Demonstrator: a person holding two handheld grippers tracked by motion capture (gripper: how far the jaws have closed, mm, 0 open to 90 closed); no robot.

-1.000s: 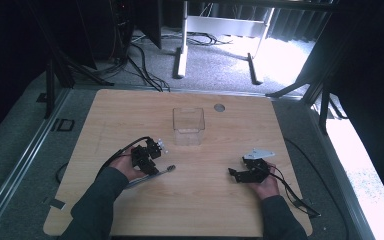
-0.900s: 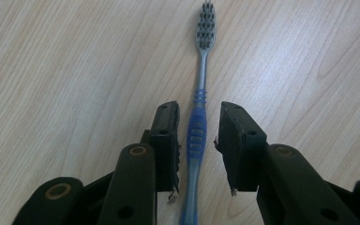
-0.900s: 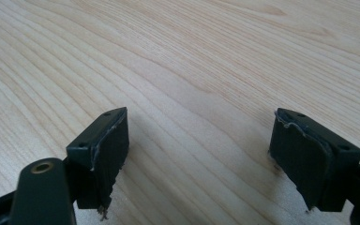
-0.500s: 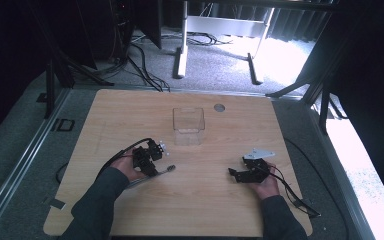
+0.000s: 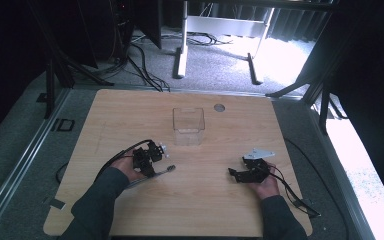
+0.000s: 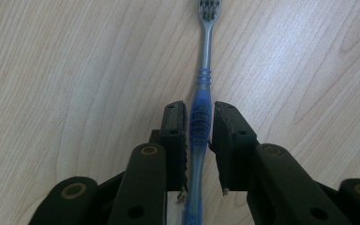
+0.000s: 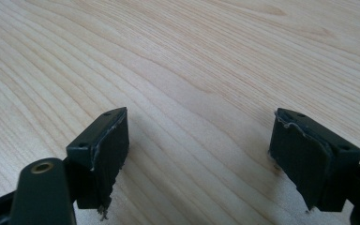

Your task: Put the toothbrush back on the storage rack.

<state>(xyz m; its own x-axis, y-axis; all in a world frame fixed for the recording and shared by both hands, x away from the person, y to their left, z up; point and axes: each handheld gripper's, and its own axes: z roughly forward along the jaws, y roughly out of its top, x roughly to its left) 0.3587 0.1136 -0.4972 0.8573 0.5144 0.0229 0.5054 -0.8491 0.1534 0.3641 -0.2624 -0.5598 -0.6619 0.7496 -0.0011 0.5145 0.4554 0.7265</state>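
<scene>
1. The left gripper [image 6: 198, 122] stands low over the toothbrush [image 6: 201, 89], at the lower centre of the left gripper view. Its jaws straddle the blue ribbed grip section of the handle and have just been closing; they now sit close on either side of the handle, with a thin gap still visible at the right pad, so a firm clamp cannot be confirmed.

2. The toothbrush lies flat on the bench [image 5: 130, 115], left of centre in the high view, its bristle head [image 6: 210, 8] pointing toward the upper edge of the left gripper view. The ribbed section is a sensible pick point: it is the thickest part and the least likely to slip.

3. The right gripper [image 5: 244, 172] rests at the lower right of the high view, well apart from the toothbrush. Its jaws are spread wide, with bare wood between them. Judged purpose: parked clear of the working hand.

4. A clear plastic container [image 5: 188, 125] stands upright at the upper centre of the bench, beyond the toothbrush. It is the likely destination, though this is a judgement.

5. A round cable port [image 5: 219, 107] sits just right of the container.
</scene>
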